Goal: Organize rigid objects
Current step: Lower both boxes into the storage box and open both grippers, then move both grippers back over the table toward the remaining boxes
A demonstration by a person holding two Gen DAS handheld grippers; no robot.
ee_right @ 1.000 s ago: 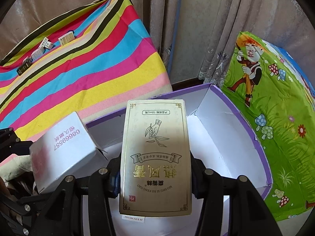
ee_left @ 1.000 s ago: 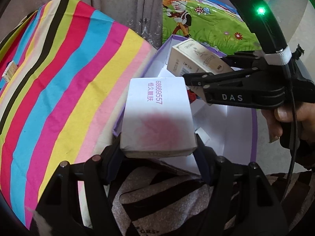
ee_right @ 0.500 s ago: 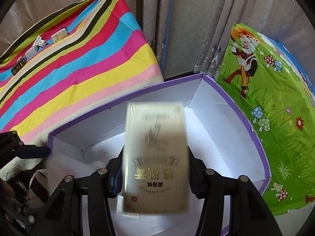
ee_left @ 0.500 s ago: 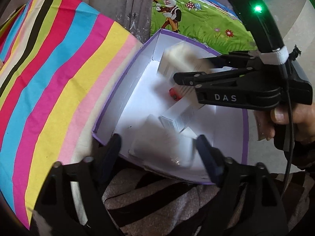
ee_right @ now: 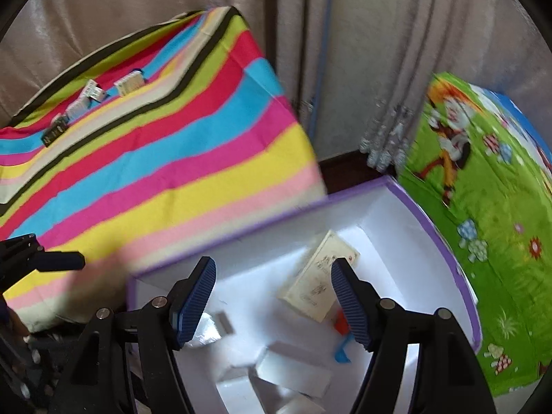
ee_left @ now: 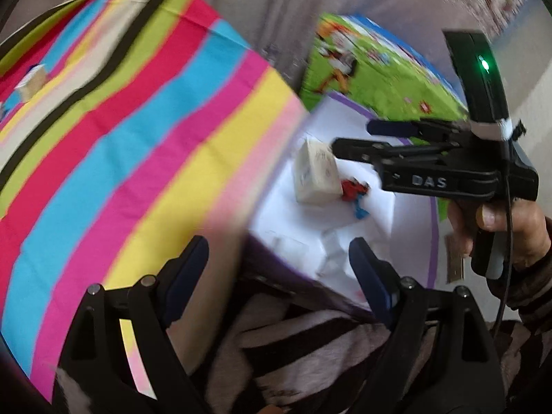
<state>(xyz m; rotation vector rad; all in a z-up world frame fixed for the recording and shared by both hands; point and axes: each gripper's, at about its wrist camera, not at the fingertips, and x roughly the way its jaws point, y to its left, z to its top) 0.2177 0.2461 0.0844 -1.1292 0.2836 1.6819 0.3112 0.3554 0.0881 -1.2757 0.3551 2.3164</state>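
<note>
A white storage box with a purple rim (ee_right: 276, 241) (ee_left: 433, 241) lies below both grippers. Inside it a cream carton with gold print (ee_right: 321, 276) (ee_left: 315, 176) lies tilted, next to a red and blue toy (ee_left: 353, 189). White cartons (ee_right: 293, 369) (ee_left: 331, 255) lie blurred on the box floor. My left gripper (ee_left: 276, 269) hangs over the box's near edge, its jaws opening with nothing between them. My right gripper (ee_right: 272, 289) (ee_left: 355, 136) is above the box, its jaws also opening and empty, with the cream carton lying beyond them.
A striped, many-coloured cloth (ee_right: 155, 158) (ee_left: 138, 138) covers the surface to the left, with several small cartons (ee_right: 127, 82) at its far end. A green cartoon-print cloth (ee_right: 483, 207) lies to the right, curtains behind. A person's hand (ee_left: 500, 227) holds the right gripper.
Both grippers have let go: the white carton left the left jaws and the cream carton left the right jaws, and both now lie in the box. Both grippers have pulled back a little.
</note>
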